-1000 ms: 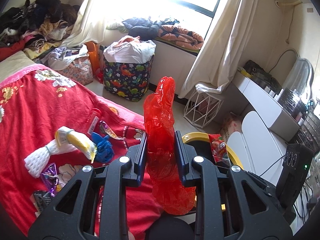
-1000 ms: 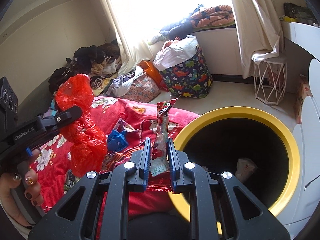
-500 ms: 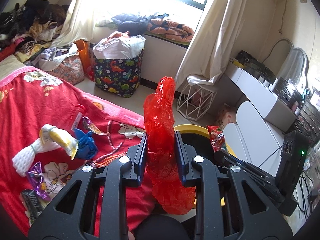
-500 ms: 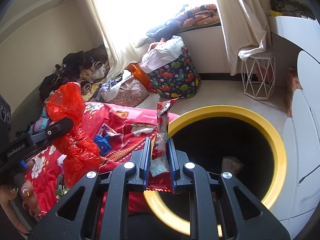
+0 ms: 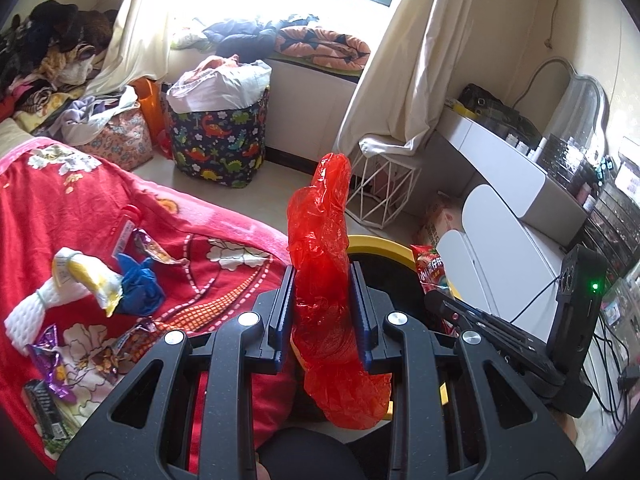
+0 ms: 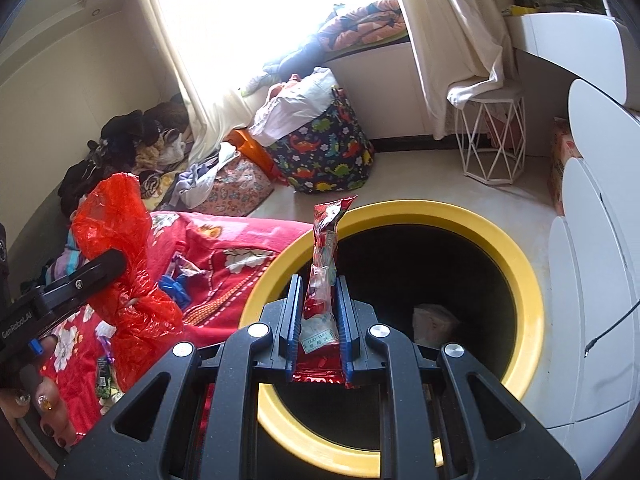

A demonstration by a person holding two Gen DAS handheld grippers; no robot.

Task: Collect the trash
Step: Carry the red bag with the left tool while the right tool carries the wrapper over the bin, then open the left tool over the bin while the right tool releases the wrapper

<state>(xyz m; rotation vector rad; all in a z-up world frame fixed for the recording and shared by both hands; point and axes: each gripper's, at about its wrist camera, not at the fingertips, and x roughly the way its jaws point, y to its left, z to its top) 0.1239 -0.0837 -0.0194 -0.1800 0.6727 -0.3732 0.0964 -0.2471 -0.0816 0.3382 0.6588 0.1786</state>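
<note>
The left gripper (image 5: 322,300) clamps a crumpled red plastic bag (image 5: 326,248) upright between its jaws. The right gripper (image 6: 319,312) pinches a red snack wrapper (image 6: 325,264) above the near left rim of the yellow-rimmed bin (image 6: 516,256).

Your right hand-held gripper (image 6: 318,316) is clamped on a red snack wrapper (image 6: 323,276), which stands upright just over the near-left rim of the yellow-rimmed bin (image 6: 520,264). To its left, your left hand-held gripper (image 6: 96,268) grips a crumpled red plastic bag (image 6: 124,248) above the red bed cover (image 6: 240,252).
</note>
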